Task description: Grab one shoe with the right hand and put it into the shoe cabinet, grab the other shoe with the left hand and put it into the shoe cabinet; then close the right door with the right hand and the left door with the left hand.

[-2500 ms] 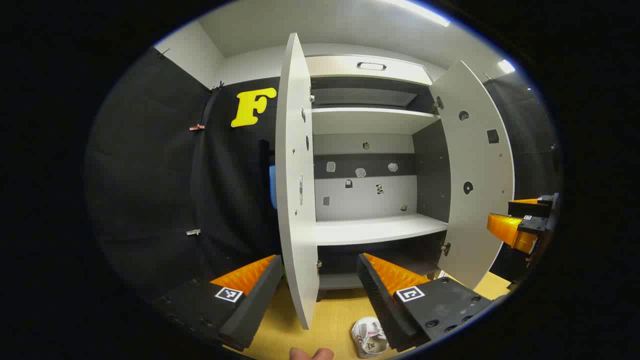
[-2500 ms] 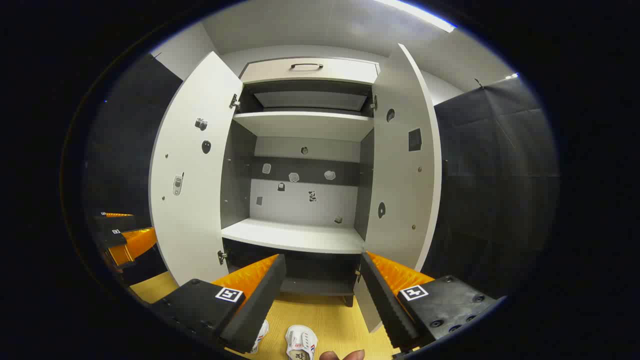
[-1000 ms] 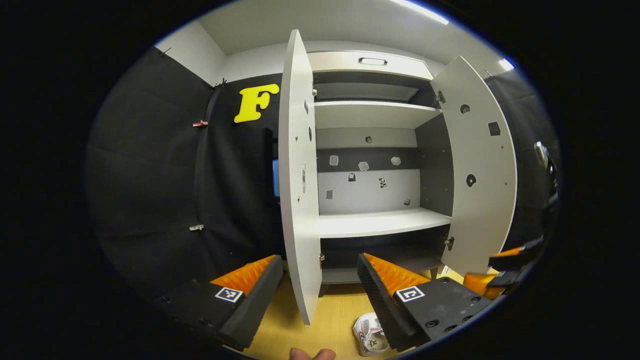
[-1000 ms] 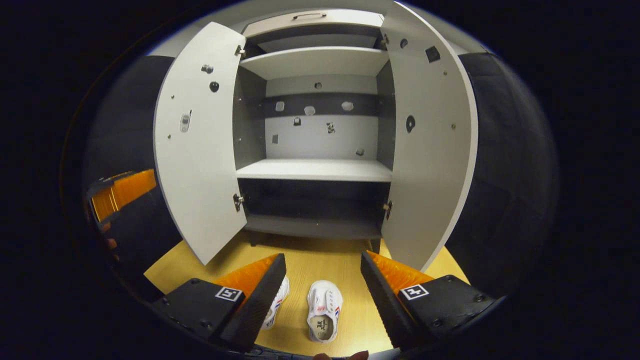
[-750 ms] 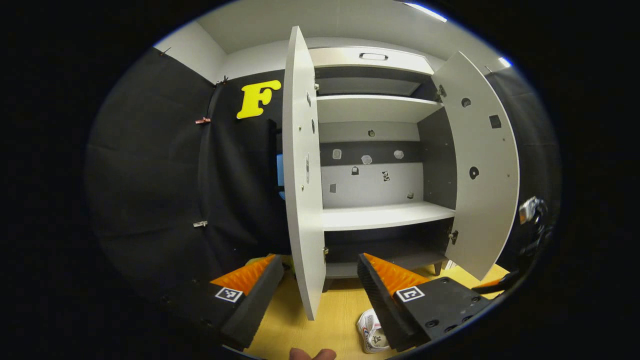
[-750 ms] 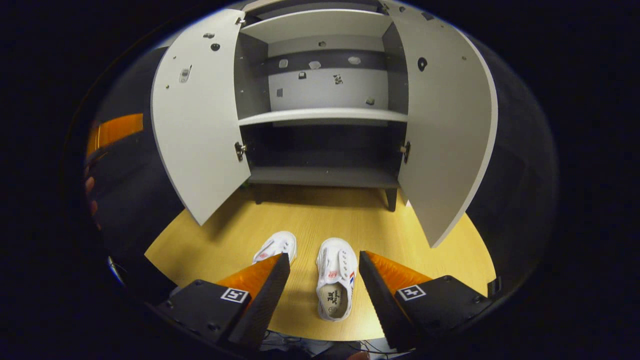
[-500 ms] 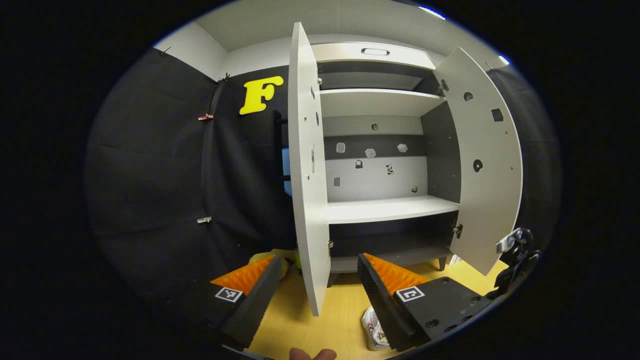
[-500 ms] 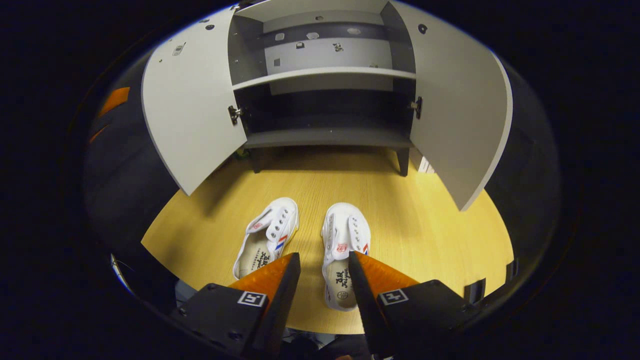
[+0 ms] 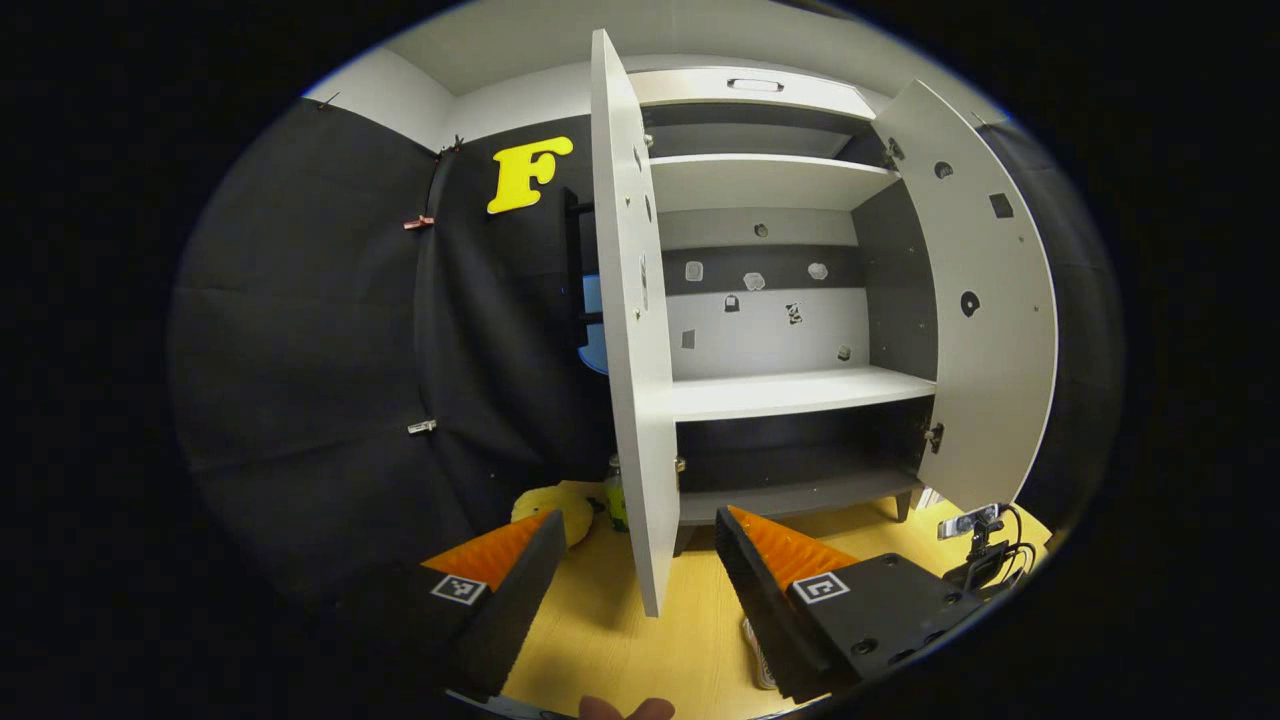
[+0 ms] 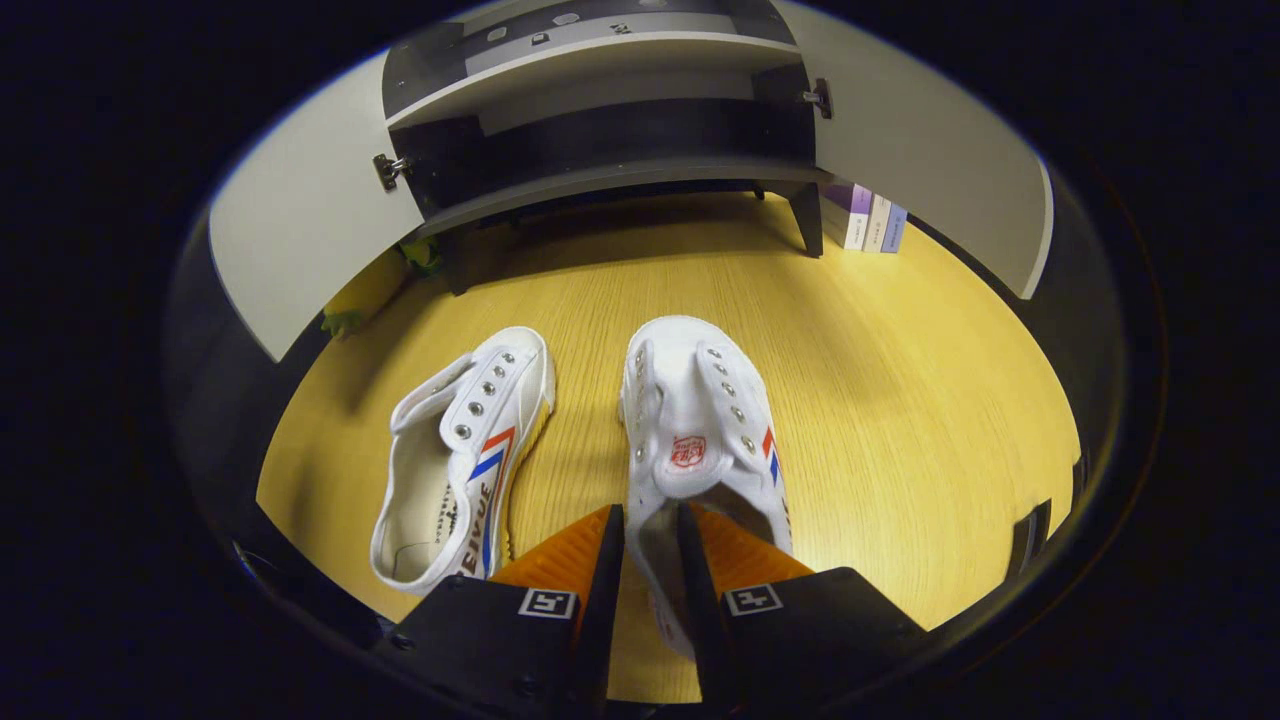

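I am at the first step: my right hand-held gripper (image 10: 647,570) is clamped on the heel wall of the right shoe (image 10: 697,440), on the tabletop (image 10: 900,400) before the shoe cabinet (image 10: 600,150), so next I must lift it onto the shelf, while my left hand-held gripper (image 9: 635,570) waits with fingers apart.

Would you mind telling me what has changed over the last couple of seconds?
The right gripper dropped toward the floor and closed its fingers on the near side wall of the right shoe. The left gripper stayed open, and the left shoe and both cabinet doors are unmoved.
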